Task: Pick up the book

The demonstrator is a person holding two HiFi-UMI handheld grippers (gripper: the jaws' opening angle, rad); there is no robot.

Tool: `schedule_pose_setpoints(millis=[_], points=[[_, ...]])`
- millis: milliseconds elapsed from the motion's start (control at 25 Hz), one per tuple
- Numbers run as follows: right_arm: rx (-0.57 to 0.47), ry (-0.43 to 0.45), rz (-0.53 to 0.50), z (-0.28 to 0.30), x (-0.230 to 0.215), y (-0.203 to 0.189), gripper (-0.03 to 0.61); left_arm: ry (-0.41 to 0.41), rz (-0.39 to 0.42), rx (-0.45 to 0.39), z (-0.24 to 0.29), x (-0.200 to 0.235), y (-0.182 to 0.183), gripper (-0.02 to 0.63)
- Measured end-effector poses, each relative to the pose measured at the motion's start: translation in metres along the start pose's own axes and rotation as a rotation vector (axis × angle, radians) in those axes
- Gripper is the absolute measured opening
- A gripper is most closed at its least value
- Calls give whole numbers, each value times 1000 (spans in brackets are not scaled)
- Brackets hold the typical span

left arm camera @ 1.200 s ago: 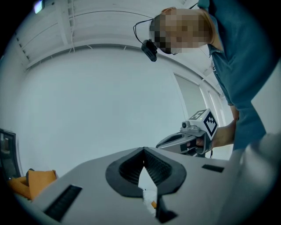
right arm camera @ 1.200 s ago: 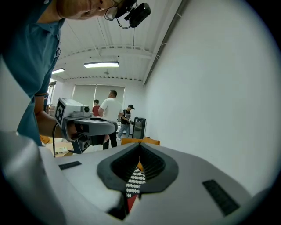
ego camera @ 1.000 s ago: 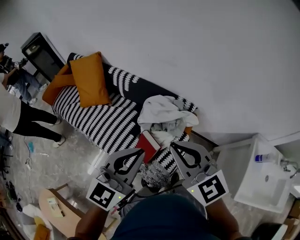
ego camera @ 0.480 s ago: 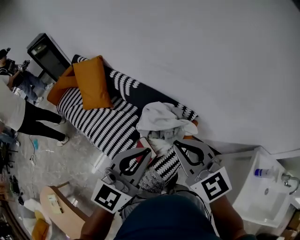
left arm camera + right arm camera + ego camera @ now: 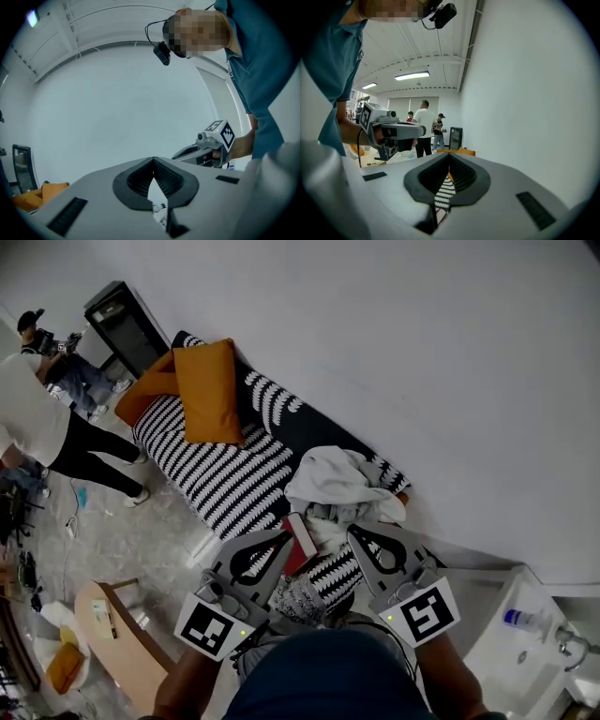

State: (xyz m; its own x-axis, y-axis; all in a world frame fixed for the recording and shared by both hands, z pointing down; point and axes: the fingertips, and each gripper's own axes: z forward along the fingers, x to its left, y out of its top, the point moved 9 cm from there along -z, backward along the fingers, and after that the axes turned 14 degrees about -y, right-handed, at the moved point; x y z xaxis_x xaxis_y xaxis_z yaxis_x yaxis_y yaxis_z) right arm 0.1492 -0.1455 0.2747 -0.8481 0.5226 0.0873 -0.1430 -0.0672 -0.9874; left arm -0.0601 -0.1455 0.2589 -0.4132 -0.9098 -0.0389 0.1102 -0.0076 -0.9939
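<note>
Red book (image 5: 300, 551) at the front edge of the striped sofa (image 5: 225, 479) now lies closer. The left tongs (image 5: 278, 542) and right tongs (image 5: 355, 533), shut and empty, have advanced and must open next.

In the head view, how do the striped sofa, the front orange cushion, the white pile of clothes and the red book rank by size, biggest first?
1. striped sofa
2. white pile of clothes and front orange cushion: they look about alike, so no ranking between them
3. red book, smallest, only partly visible
</note>
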Motion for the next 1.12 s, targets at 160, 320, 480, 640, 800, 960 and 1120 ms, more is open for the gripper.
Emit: schedule_pose_setpoints(millis=[160, 320, 480, 640, 800, 960, 1120], points=[[43, 59, 6, 13, -1, -12, 14, 68, -3, 21, -10, 1, -1, 5], [84, 58, -11, 40, -2, -29, 14, 75, -46, 33, -19, 10, -19, 5], [156, 5, -11, 76, -2, -51, 14, 31, -110, 48, -24, 38, -49, 5], [200, -56, 38, 98, -2, -84, 14, -15, -150, 53, -25, 67, -65, 5], [283, -85, 71, 120, -10, -122, 14, -18, -175, 39, -20, 95, -76, 5], [376, -77, 119, 139, -12, -163, 14, -35, -213, 70, -17, 108, -92, 5], [455, -25, 162, 160, -7, -203, 14, -25, -251, 91, -16, 119, -108, 5]])
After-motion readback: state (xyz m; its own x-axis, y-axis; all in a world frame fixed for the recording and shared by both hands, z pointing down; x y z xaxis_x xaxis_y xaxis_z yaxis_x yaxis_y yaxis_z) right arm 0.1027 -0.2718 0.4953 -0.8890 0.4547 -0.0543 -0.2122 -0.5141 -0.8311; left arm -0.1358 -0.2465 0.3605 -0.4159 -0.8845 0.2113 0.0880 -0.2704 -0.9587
